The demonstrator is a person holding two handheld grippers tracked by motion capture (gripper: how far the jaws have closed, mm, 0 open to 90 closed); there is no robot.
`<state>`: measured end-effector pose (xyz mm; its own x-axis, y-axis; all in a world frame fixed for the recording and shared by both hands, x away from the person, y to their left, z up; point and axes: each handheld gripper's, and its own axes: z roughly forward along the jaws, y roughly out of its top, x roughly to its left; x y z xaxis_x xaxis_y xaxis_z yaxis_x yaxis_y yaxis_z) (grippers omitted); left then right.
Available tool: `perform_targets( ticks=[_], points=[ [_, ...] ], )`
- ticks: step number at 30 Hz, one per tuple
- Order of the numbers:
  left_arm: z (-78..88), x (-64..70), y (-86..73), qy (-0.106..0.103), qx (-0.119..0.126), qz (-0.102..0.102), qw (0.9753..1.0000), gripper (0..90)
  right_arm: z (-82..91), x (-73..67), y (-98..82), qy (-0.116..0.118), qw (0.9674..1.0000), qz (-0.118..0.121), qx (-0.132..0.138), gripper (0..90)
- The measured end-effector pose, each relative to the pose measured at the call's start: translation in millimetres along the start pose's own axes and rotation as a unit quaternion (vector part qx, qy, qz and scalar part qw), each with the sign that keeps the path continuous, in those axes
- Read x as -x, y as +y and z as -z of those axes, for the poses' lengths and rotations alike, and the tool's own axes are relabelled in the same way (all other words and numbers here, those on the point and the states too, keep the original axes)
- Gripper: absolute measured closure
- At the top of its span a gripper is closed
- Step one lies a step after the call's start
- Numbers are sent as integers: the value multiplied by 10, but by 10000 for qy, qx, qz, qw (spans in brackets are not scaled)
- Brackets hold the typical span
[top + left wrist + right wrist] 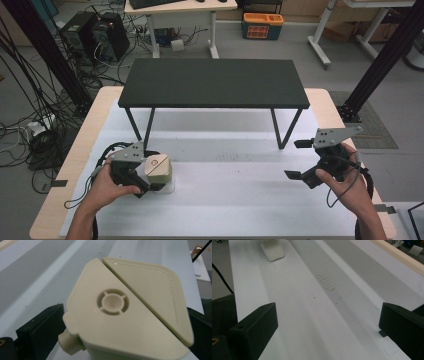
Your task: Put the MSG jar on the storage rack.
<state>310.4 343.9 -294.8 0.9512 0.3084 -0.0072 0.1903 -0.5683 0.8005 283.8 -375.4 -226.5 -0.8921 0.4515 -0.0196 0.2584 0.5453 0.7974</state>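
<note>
Hands come in from the bottom of the high view, one on each gripper. At the near left the left gripper (pixel 150 182) has its jaws clamped on either side of a cream container (pixel 159 170), which sits on the white sheet (pixel 225 200) covering the table. In the left gripper view that container (pixel 125 312) has a squarish lid with rounded corners, split along a diagonal into two halves, with a round recessed hub on the nearer half and a small knob low at its left edge; a black jaw presses at each flank. At the near right the right gripper (pixel 298 159) hangs just above the sheet, jaws spread wide with nothing between them, well apart from the container. Farther back, a small black table (pixel 212 82) on thin legs stands across the sheet's far half. Beyond it lie computer towers (pixel 95 35) and an orange-lidded toolbox (pixel 262 25) on the floor.
</note>
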Motion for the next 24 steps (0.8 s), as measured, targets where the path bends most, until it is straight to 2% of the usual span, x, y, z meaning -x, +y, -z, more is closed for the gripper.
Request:
perform_targets(
  ticks=[9, 16, 24],
  points=[
    [-38, -62, -55, -95, 80, 15, 9999, 70, 14, -4, -16, -14, 10000, -1, 17, 22],
    [-52, -109, -91, -222, 145, 11, 9996, 187, 16, -5, -6, -11, 10000, -1, 6, 23],
    [-62, -122, -127, -262, 214, -53, 9994, 244, 22, -11, 4, -23, 10000, 10, 19, 23]
  ],
)
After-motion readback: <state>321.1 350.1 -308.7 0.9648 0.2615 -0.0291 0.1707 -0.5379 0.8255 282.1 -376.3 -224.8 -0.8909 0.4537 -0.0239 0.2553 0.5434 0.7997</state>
